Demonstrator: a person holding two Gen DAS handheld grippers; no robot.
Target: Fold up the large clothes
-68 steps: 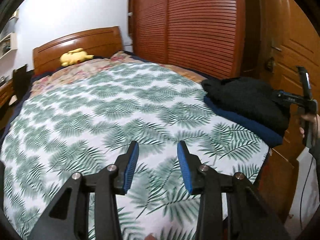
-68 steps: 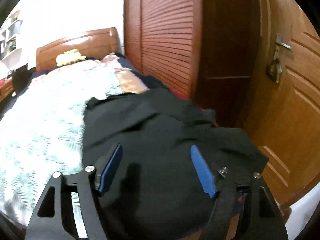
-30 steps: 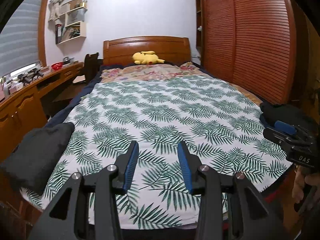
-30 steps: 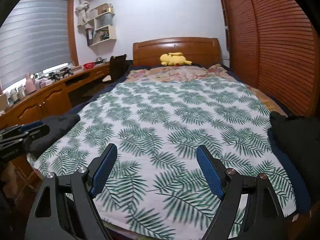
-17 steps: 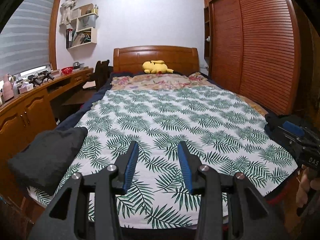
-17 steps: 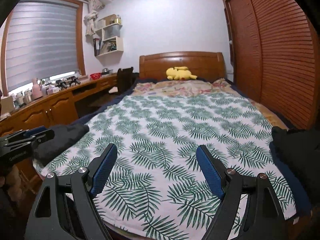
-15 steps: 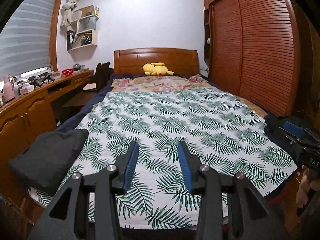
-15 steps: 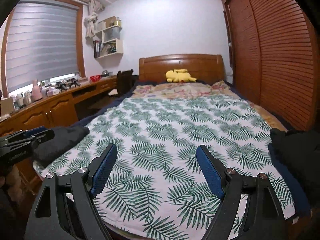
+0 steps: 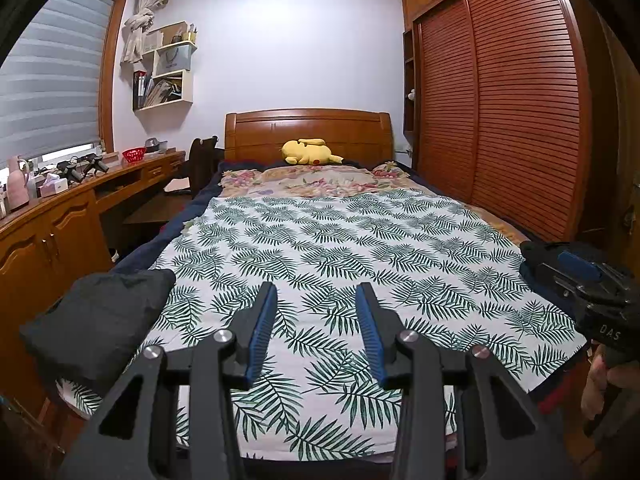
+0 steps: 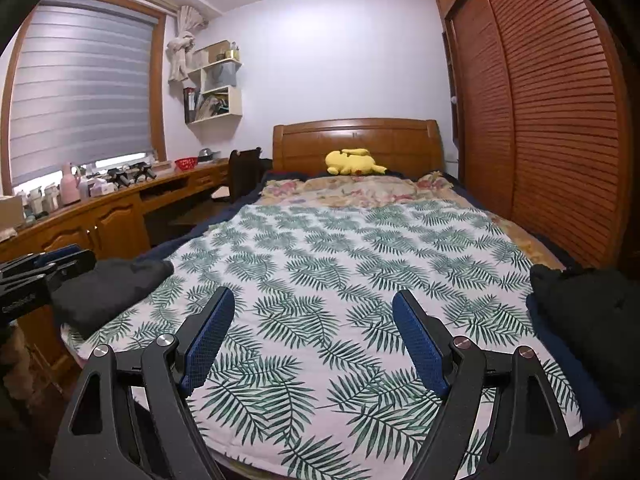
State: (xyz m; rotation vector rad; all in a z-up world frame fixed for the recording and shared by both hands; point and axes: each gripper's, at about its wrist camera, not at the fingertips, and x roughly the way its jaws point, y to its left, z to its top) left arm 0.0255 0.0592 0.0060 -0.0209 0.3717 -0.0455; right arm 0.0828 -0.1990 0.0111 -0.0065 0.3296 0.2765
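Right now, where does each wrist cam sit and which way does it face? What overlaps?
Left wrist: on the left gripper at the foot of the bed, facing the headboard; shows its own open fingers, plus the right gripper and hand at right edge.
Right wrist: on the right gripper, same heading, further right; open fingers wider apart, left gripper at left edge.
Shared: bed, yellow plush, folded dark garment on the near-left corner, dark clothes pile on the right.
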